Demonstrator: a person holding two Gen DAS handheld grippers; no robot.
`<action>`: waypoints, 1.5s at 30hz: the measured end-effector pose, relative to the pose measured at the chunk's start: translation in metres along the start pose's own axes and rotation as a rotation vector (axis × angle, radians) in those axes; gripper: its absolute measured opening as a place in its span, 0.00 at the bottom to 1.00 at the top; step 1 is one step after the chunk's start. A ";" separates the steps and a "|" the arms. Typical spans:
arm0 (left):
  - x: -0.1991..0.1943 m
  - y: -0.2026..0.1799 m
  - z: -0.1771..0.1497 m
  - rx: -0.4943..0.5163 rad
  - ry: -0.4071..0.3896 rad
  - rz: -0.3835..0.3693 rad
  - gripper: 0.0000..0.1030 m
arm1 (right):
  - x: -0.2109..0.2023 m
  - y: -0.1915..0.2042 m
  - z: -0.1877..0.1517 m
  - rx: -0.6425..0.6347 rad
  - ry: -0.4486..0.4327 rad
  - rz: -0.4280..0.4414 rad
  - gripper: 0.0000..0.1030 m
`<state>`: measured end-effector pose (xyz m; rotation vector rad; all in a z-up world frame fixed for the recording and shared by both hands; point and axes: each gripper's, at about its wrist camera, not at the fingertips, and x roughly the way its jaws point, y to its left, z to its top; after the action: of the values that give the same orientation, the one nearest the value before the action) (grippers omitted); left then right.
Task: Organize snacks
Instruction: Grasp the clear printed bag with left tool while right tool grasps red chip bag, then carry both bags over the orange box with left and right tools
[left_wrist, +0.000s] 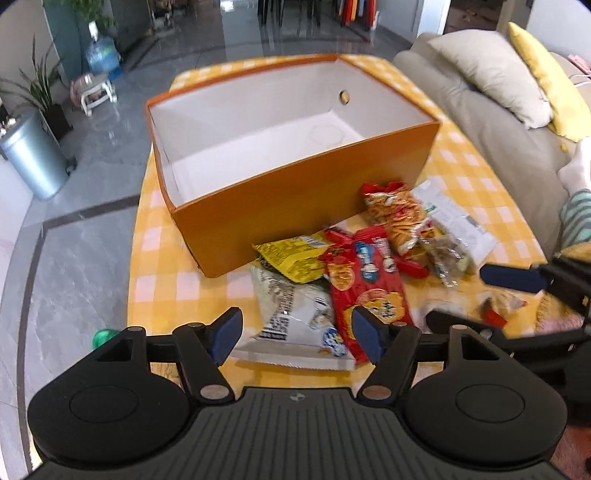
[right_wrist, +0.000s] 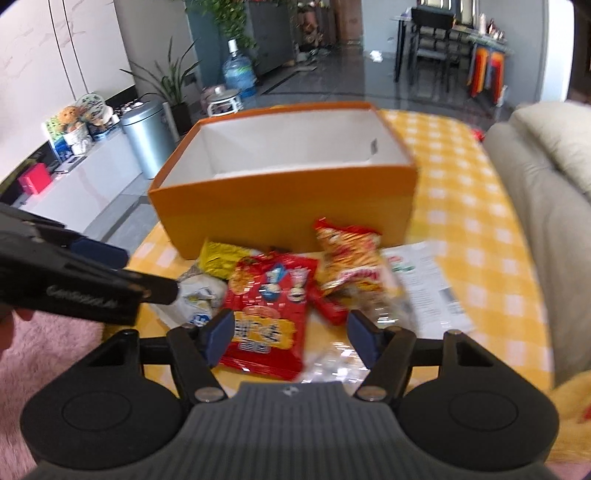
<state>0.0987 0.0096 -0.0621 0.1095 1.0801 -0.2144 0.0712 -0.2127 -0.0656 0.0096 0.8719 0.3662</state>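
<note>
On the yellow-and-white checked table (left_wrist: 162, 254): one orange box (left_wrist: 295, 199), open-topped, white inside, nothing visible in it, standing at the far middle of the cloth. Just in front of its near wall, a loose heap of snack packets, none in the box: a yellow packet (left_wrist: 291, 254) touching the box wall; a large red packet (left_wrist: 365, 291) overlapping it; a white-and-blue packet (left_wrist: 295, 317) nearest the left side, partly under both; an orange-red patterned bag (left_wrist: 395, 214) leaning by the box's right corner; a white flat packet (left_wrist: 458, 221) to the right; a clear wrapper (left_wrist: 443, 258) between, blurred. Left gripper (left_wrist: 297, 338): jaws spread apart, holding nothing, poised above the white-and-blue and red packets. Right gripper (right_wrist: 291, 338): jaws likewise spread, holding nothing, over the near end of the large red packet (right_wrist: 273, 306). Surroundings: beige sofa (left_wrist: 491, 122) with cushions to the right, metal bin (left_wrist: 33, 158) and water jug (left_wrist: 101, 55) on the grey floor.
</note>
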 end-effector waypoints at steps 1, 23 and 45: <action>0.005 0.004 0.002 -0.014 0.019 -0.008 0.77 | 0.008 0.001 0.001 0.010 0.015 0.014 0.69; 0.068 0.031 0.003 -0.197 0.189 -0.097 0.61 | 0.110 0.016 0.003 0.040 0.194 0.045 0.78; 0.047 0.002 -0.005 -0.195 0.093 -0.011 0.41 | 0.072 0.012 -0.010 0.008 0.116 0.037 0.62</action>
<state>0.1161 0.0074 -0.1062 -0.0624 1.1886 -0.1134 0.1019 -0.1804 -0.1243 0.0117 0.9889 0.4008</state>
